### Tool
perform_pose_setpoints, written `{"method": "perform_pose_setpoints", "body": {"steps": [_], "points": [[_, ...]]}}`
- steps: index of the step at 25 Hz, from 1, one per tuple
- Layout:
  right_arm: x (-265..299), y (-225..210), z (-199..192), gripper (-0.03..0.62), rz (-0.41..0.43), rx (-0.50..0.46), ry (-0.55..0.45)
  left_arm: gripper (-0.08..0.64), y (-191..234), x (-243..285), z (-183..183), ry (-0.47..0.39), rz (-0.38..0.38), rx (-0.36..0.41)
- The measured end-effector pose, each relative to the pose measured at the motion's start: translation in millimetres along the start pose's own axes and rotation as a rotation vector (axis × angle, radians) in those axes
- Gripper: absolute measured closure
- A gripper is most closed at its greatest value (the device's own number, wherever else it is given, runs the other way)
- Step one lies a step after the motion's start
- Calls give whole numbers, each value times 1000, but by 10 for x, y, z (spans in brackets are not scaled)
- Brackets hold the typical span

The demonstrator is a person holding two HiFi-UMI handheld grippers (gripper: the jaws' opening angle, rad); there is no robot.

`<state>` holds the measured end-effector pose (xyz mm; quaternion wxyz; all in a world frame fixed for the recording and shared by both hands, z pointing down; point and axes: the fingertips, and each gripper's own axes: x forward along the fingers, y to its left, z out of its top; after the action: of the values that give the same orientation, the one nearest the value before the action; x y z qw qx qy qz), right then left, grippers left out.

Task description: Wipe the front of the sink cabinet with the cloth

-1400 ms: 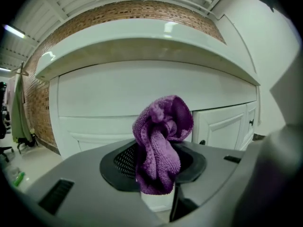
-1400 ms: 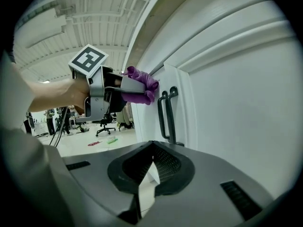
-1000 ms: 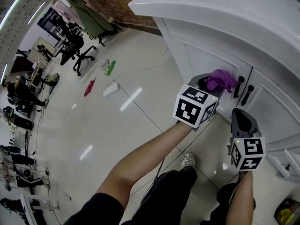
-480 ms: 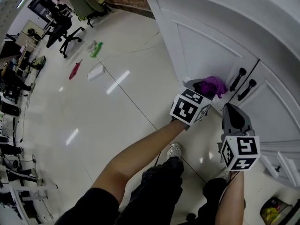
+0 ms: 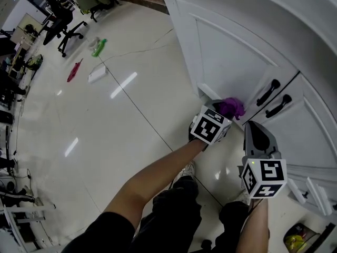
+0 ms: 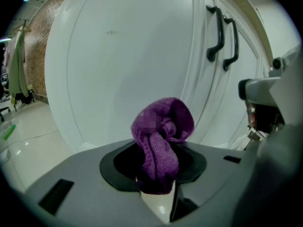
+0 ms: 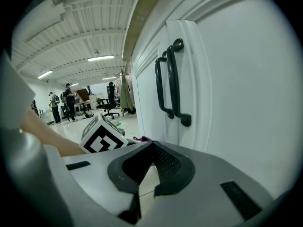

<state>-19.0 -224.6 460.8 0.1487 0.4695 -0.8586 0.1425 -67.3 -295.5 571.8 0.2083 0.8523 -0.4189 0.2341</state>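
Head view: your left gripper (image 5: pixel 221 108), clamping the cloth (image 5: pixel 230 107), has slid down the left door (image 5: pixel 226 51), so wiping seems under way; right gripper (image 5: pixel 254 128) closed, empty.

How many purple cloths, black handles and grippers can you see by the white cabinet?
Purple cloth: 1
Black door handles: 2
Grippers, the left gripper and the right gripper: 2
Total: 5
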Motion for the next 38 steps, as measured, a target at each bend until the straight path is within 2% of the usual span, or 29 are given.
{"method": "perform_pose_setpoints", "body": {"steps": [11,17,24,27,33,38], "points": [[69,10,-133,592,15,-14,43,411,68,420,-685,127,8,-47],[97,3,-217,592,20,-19,66,411,58,547,-952,186,6,-29],[140,21,-249,592,26,-22,80,411,299,639,-1178,235,67,-60],[169,29,-249,592,29,-26,81,411,445,618,-1165,228,94,-82],[208,84,-217,592,38,-30,75,411,478,538,-982,213,87,-38],[246,123,-182,592,43,-31,64,411,517,406,-727,164,82,-26]]}}
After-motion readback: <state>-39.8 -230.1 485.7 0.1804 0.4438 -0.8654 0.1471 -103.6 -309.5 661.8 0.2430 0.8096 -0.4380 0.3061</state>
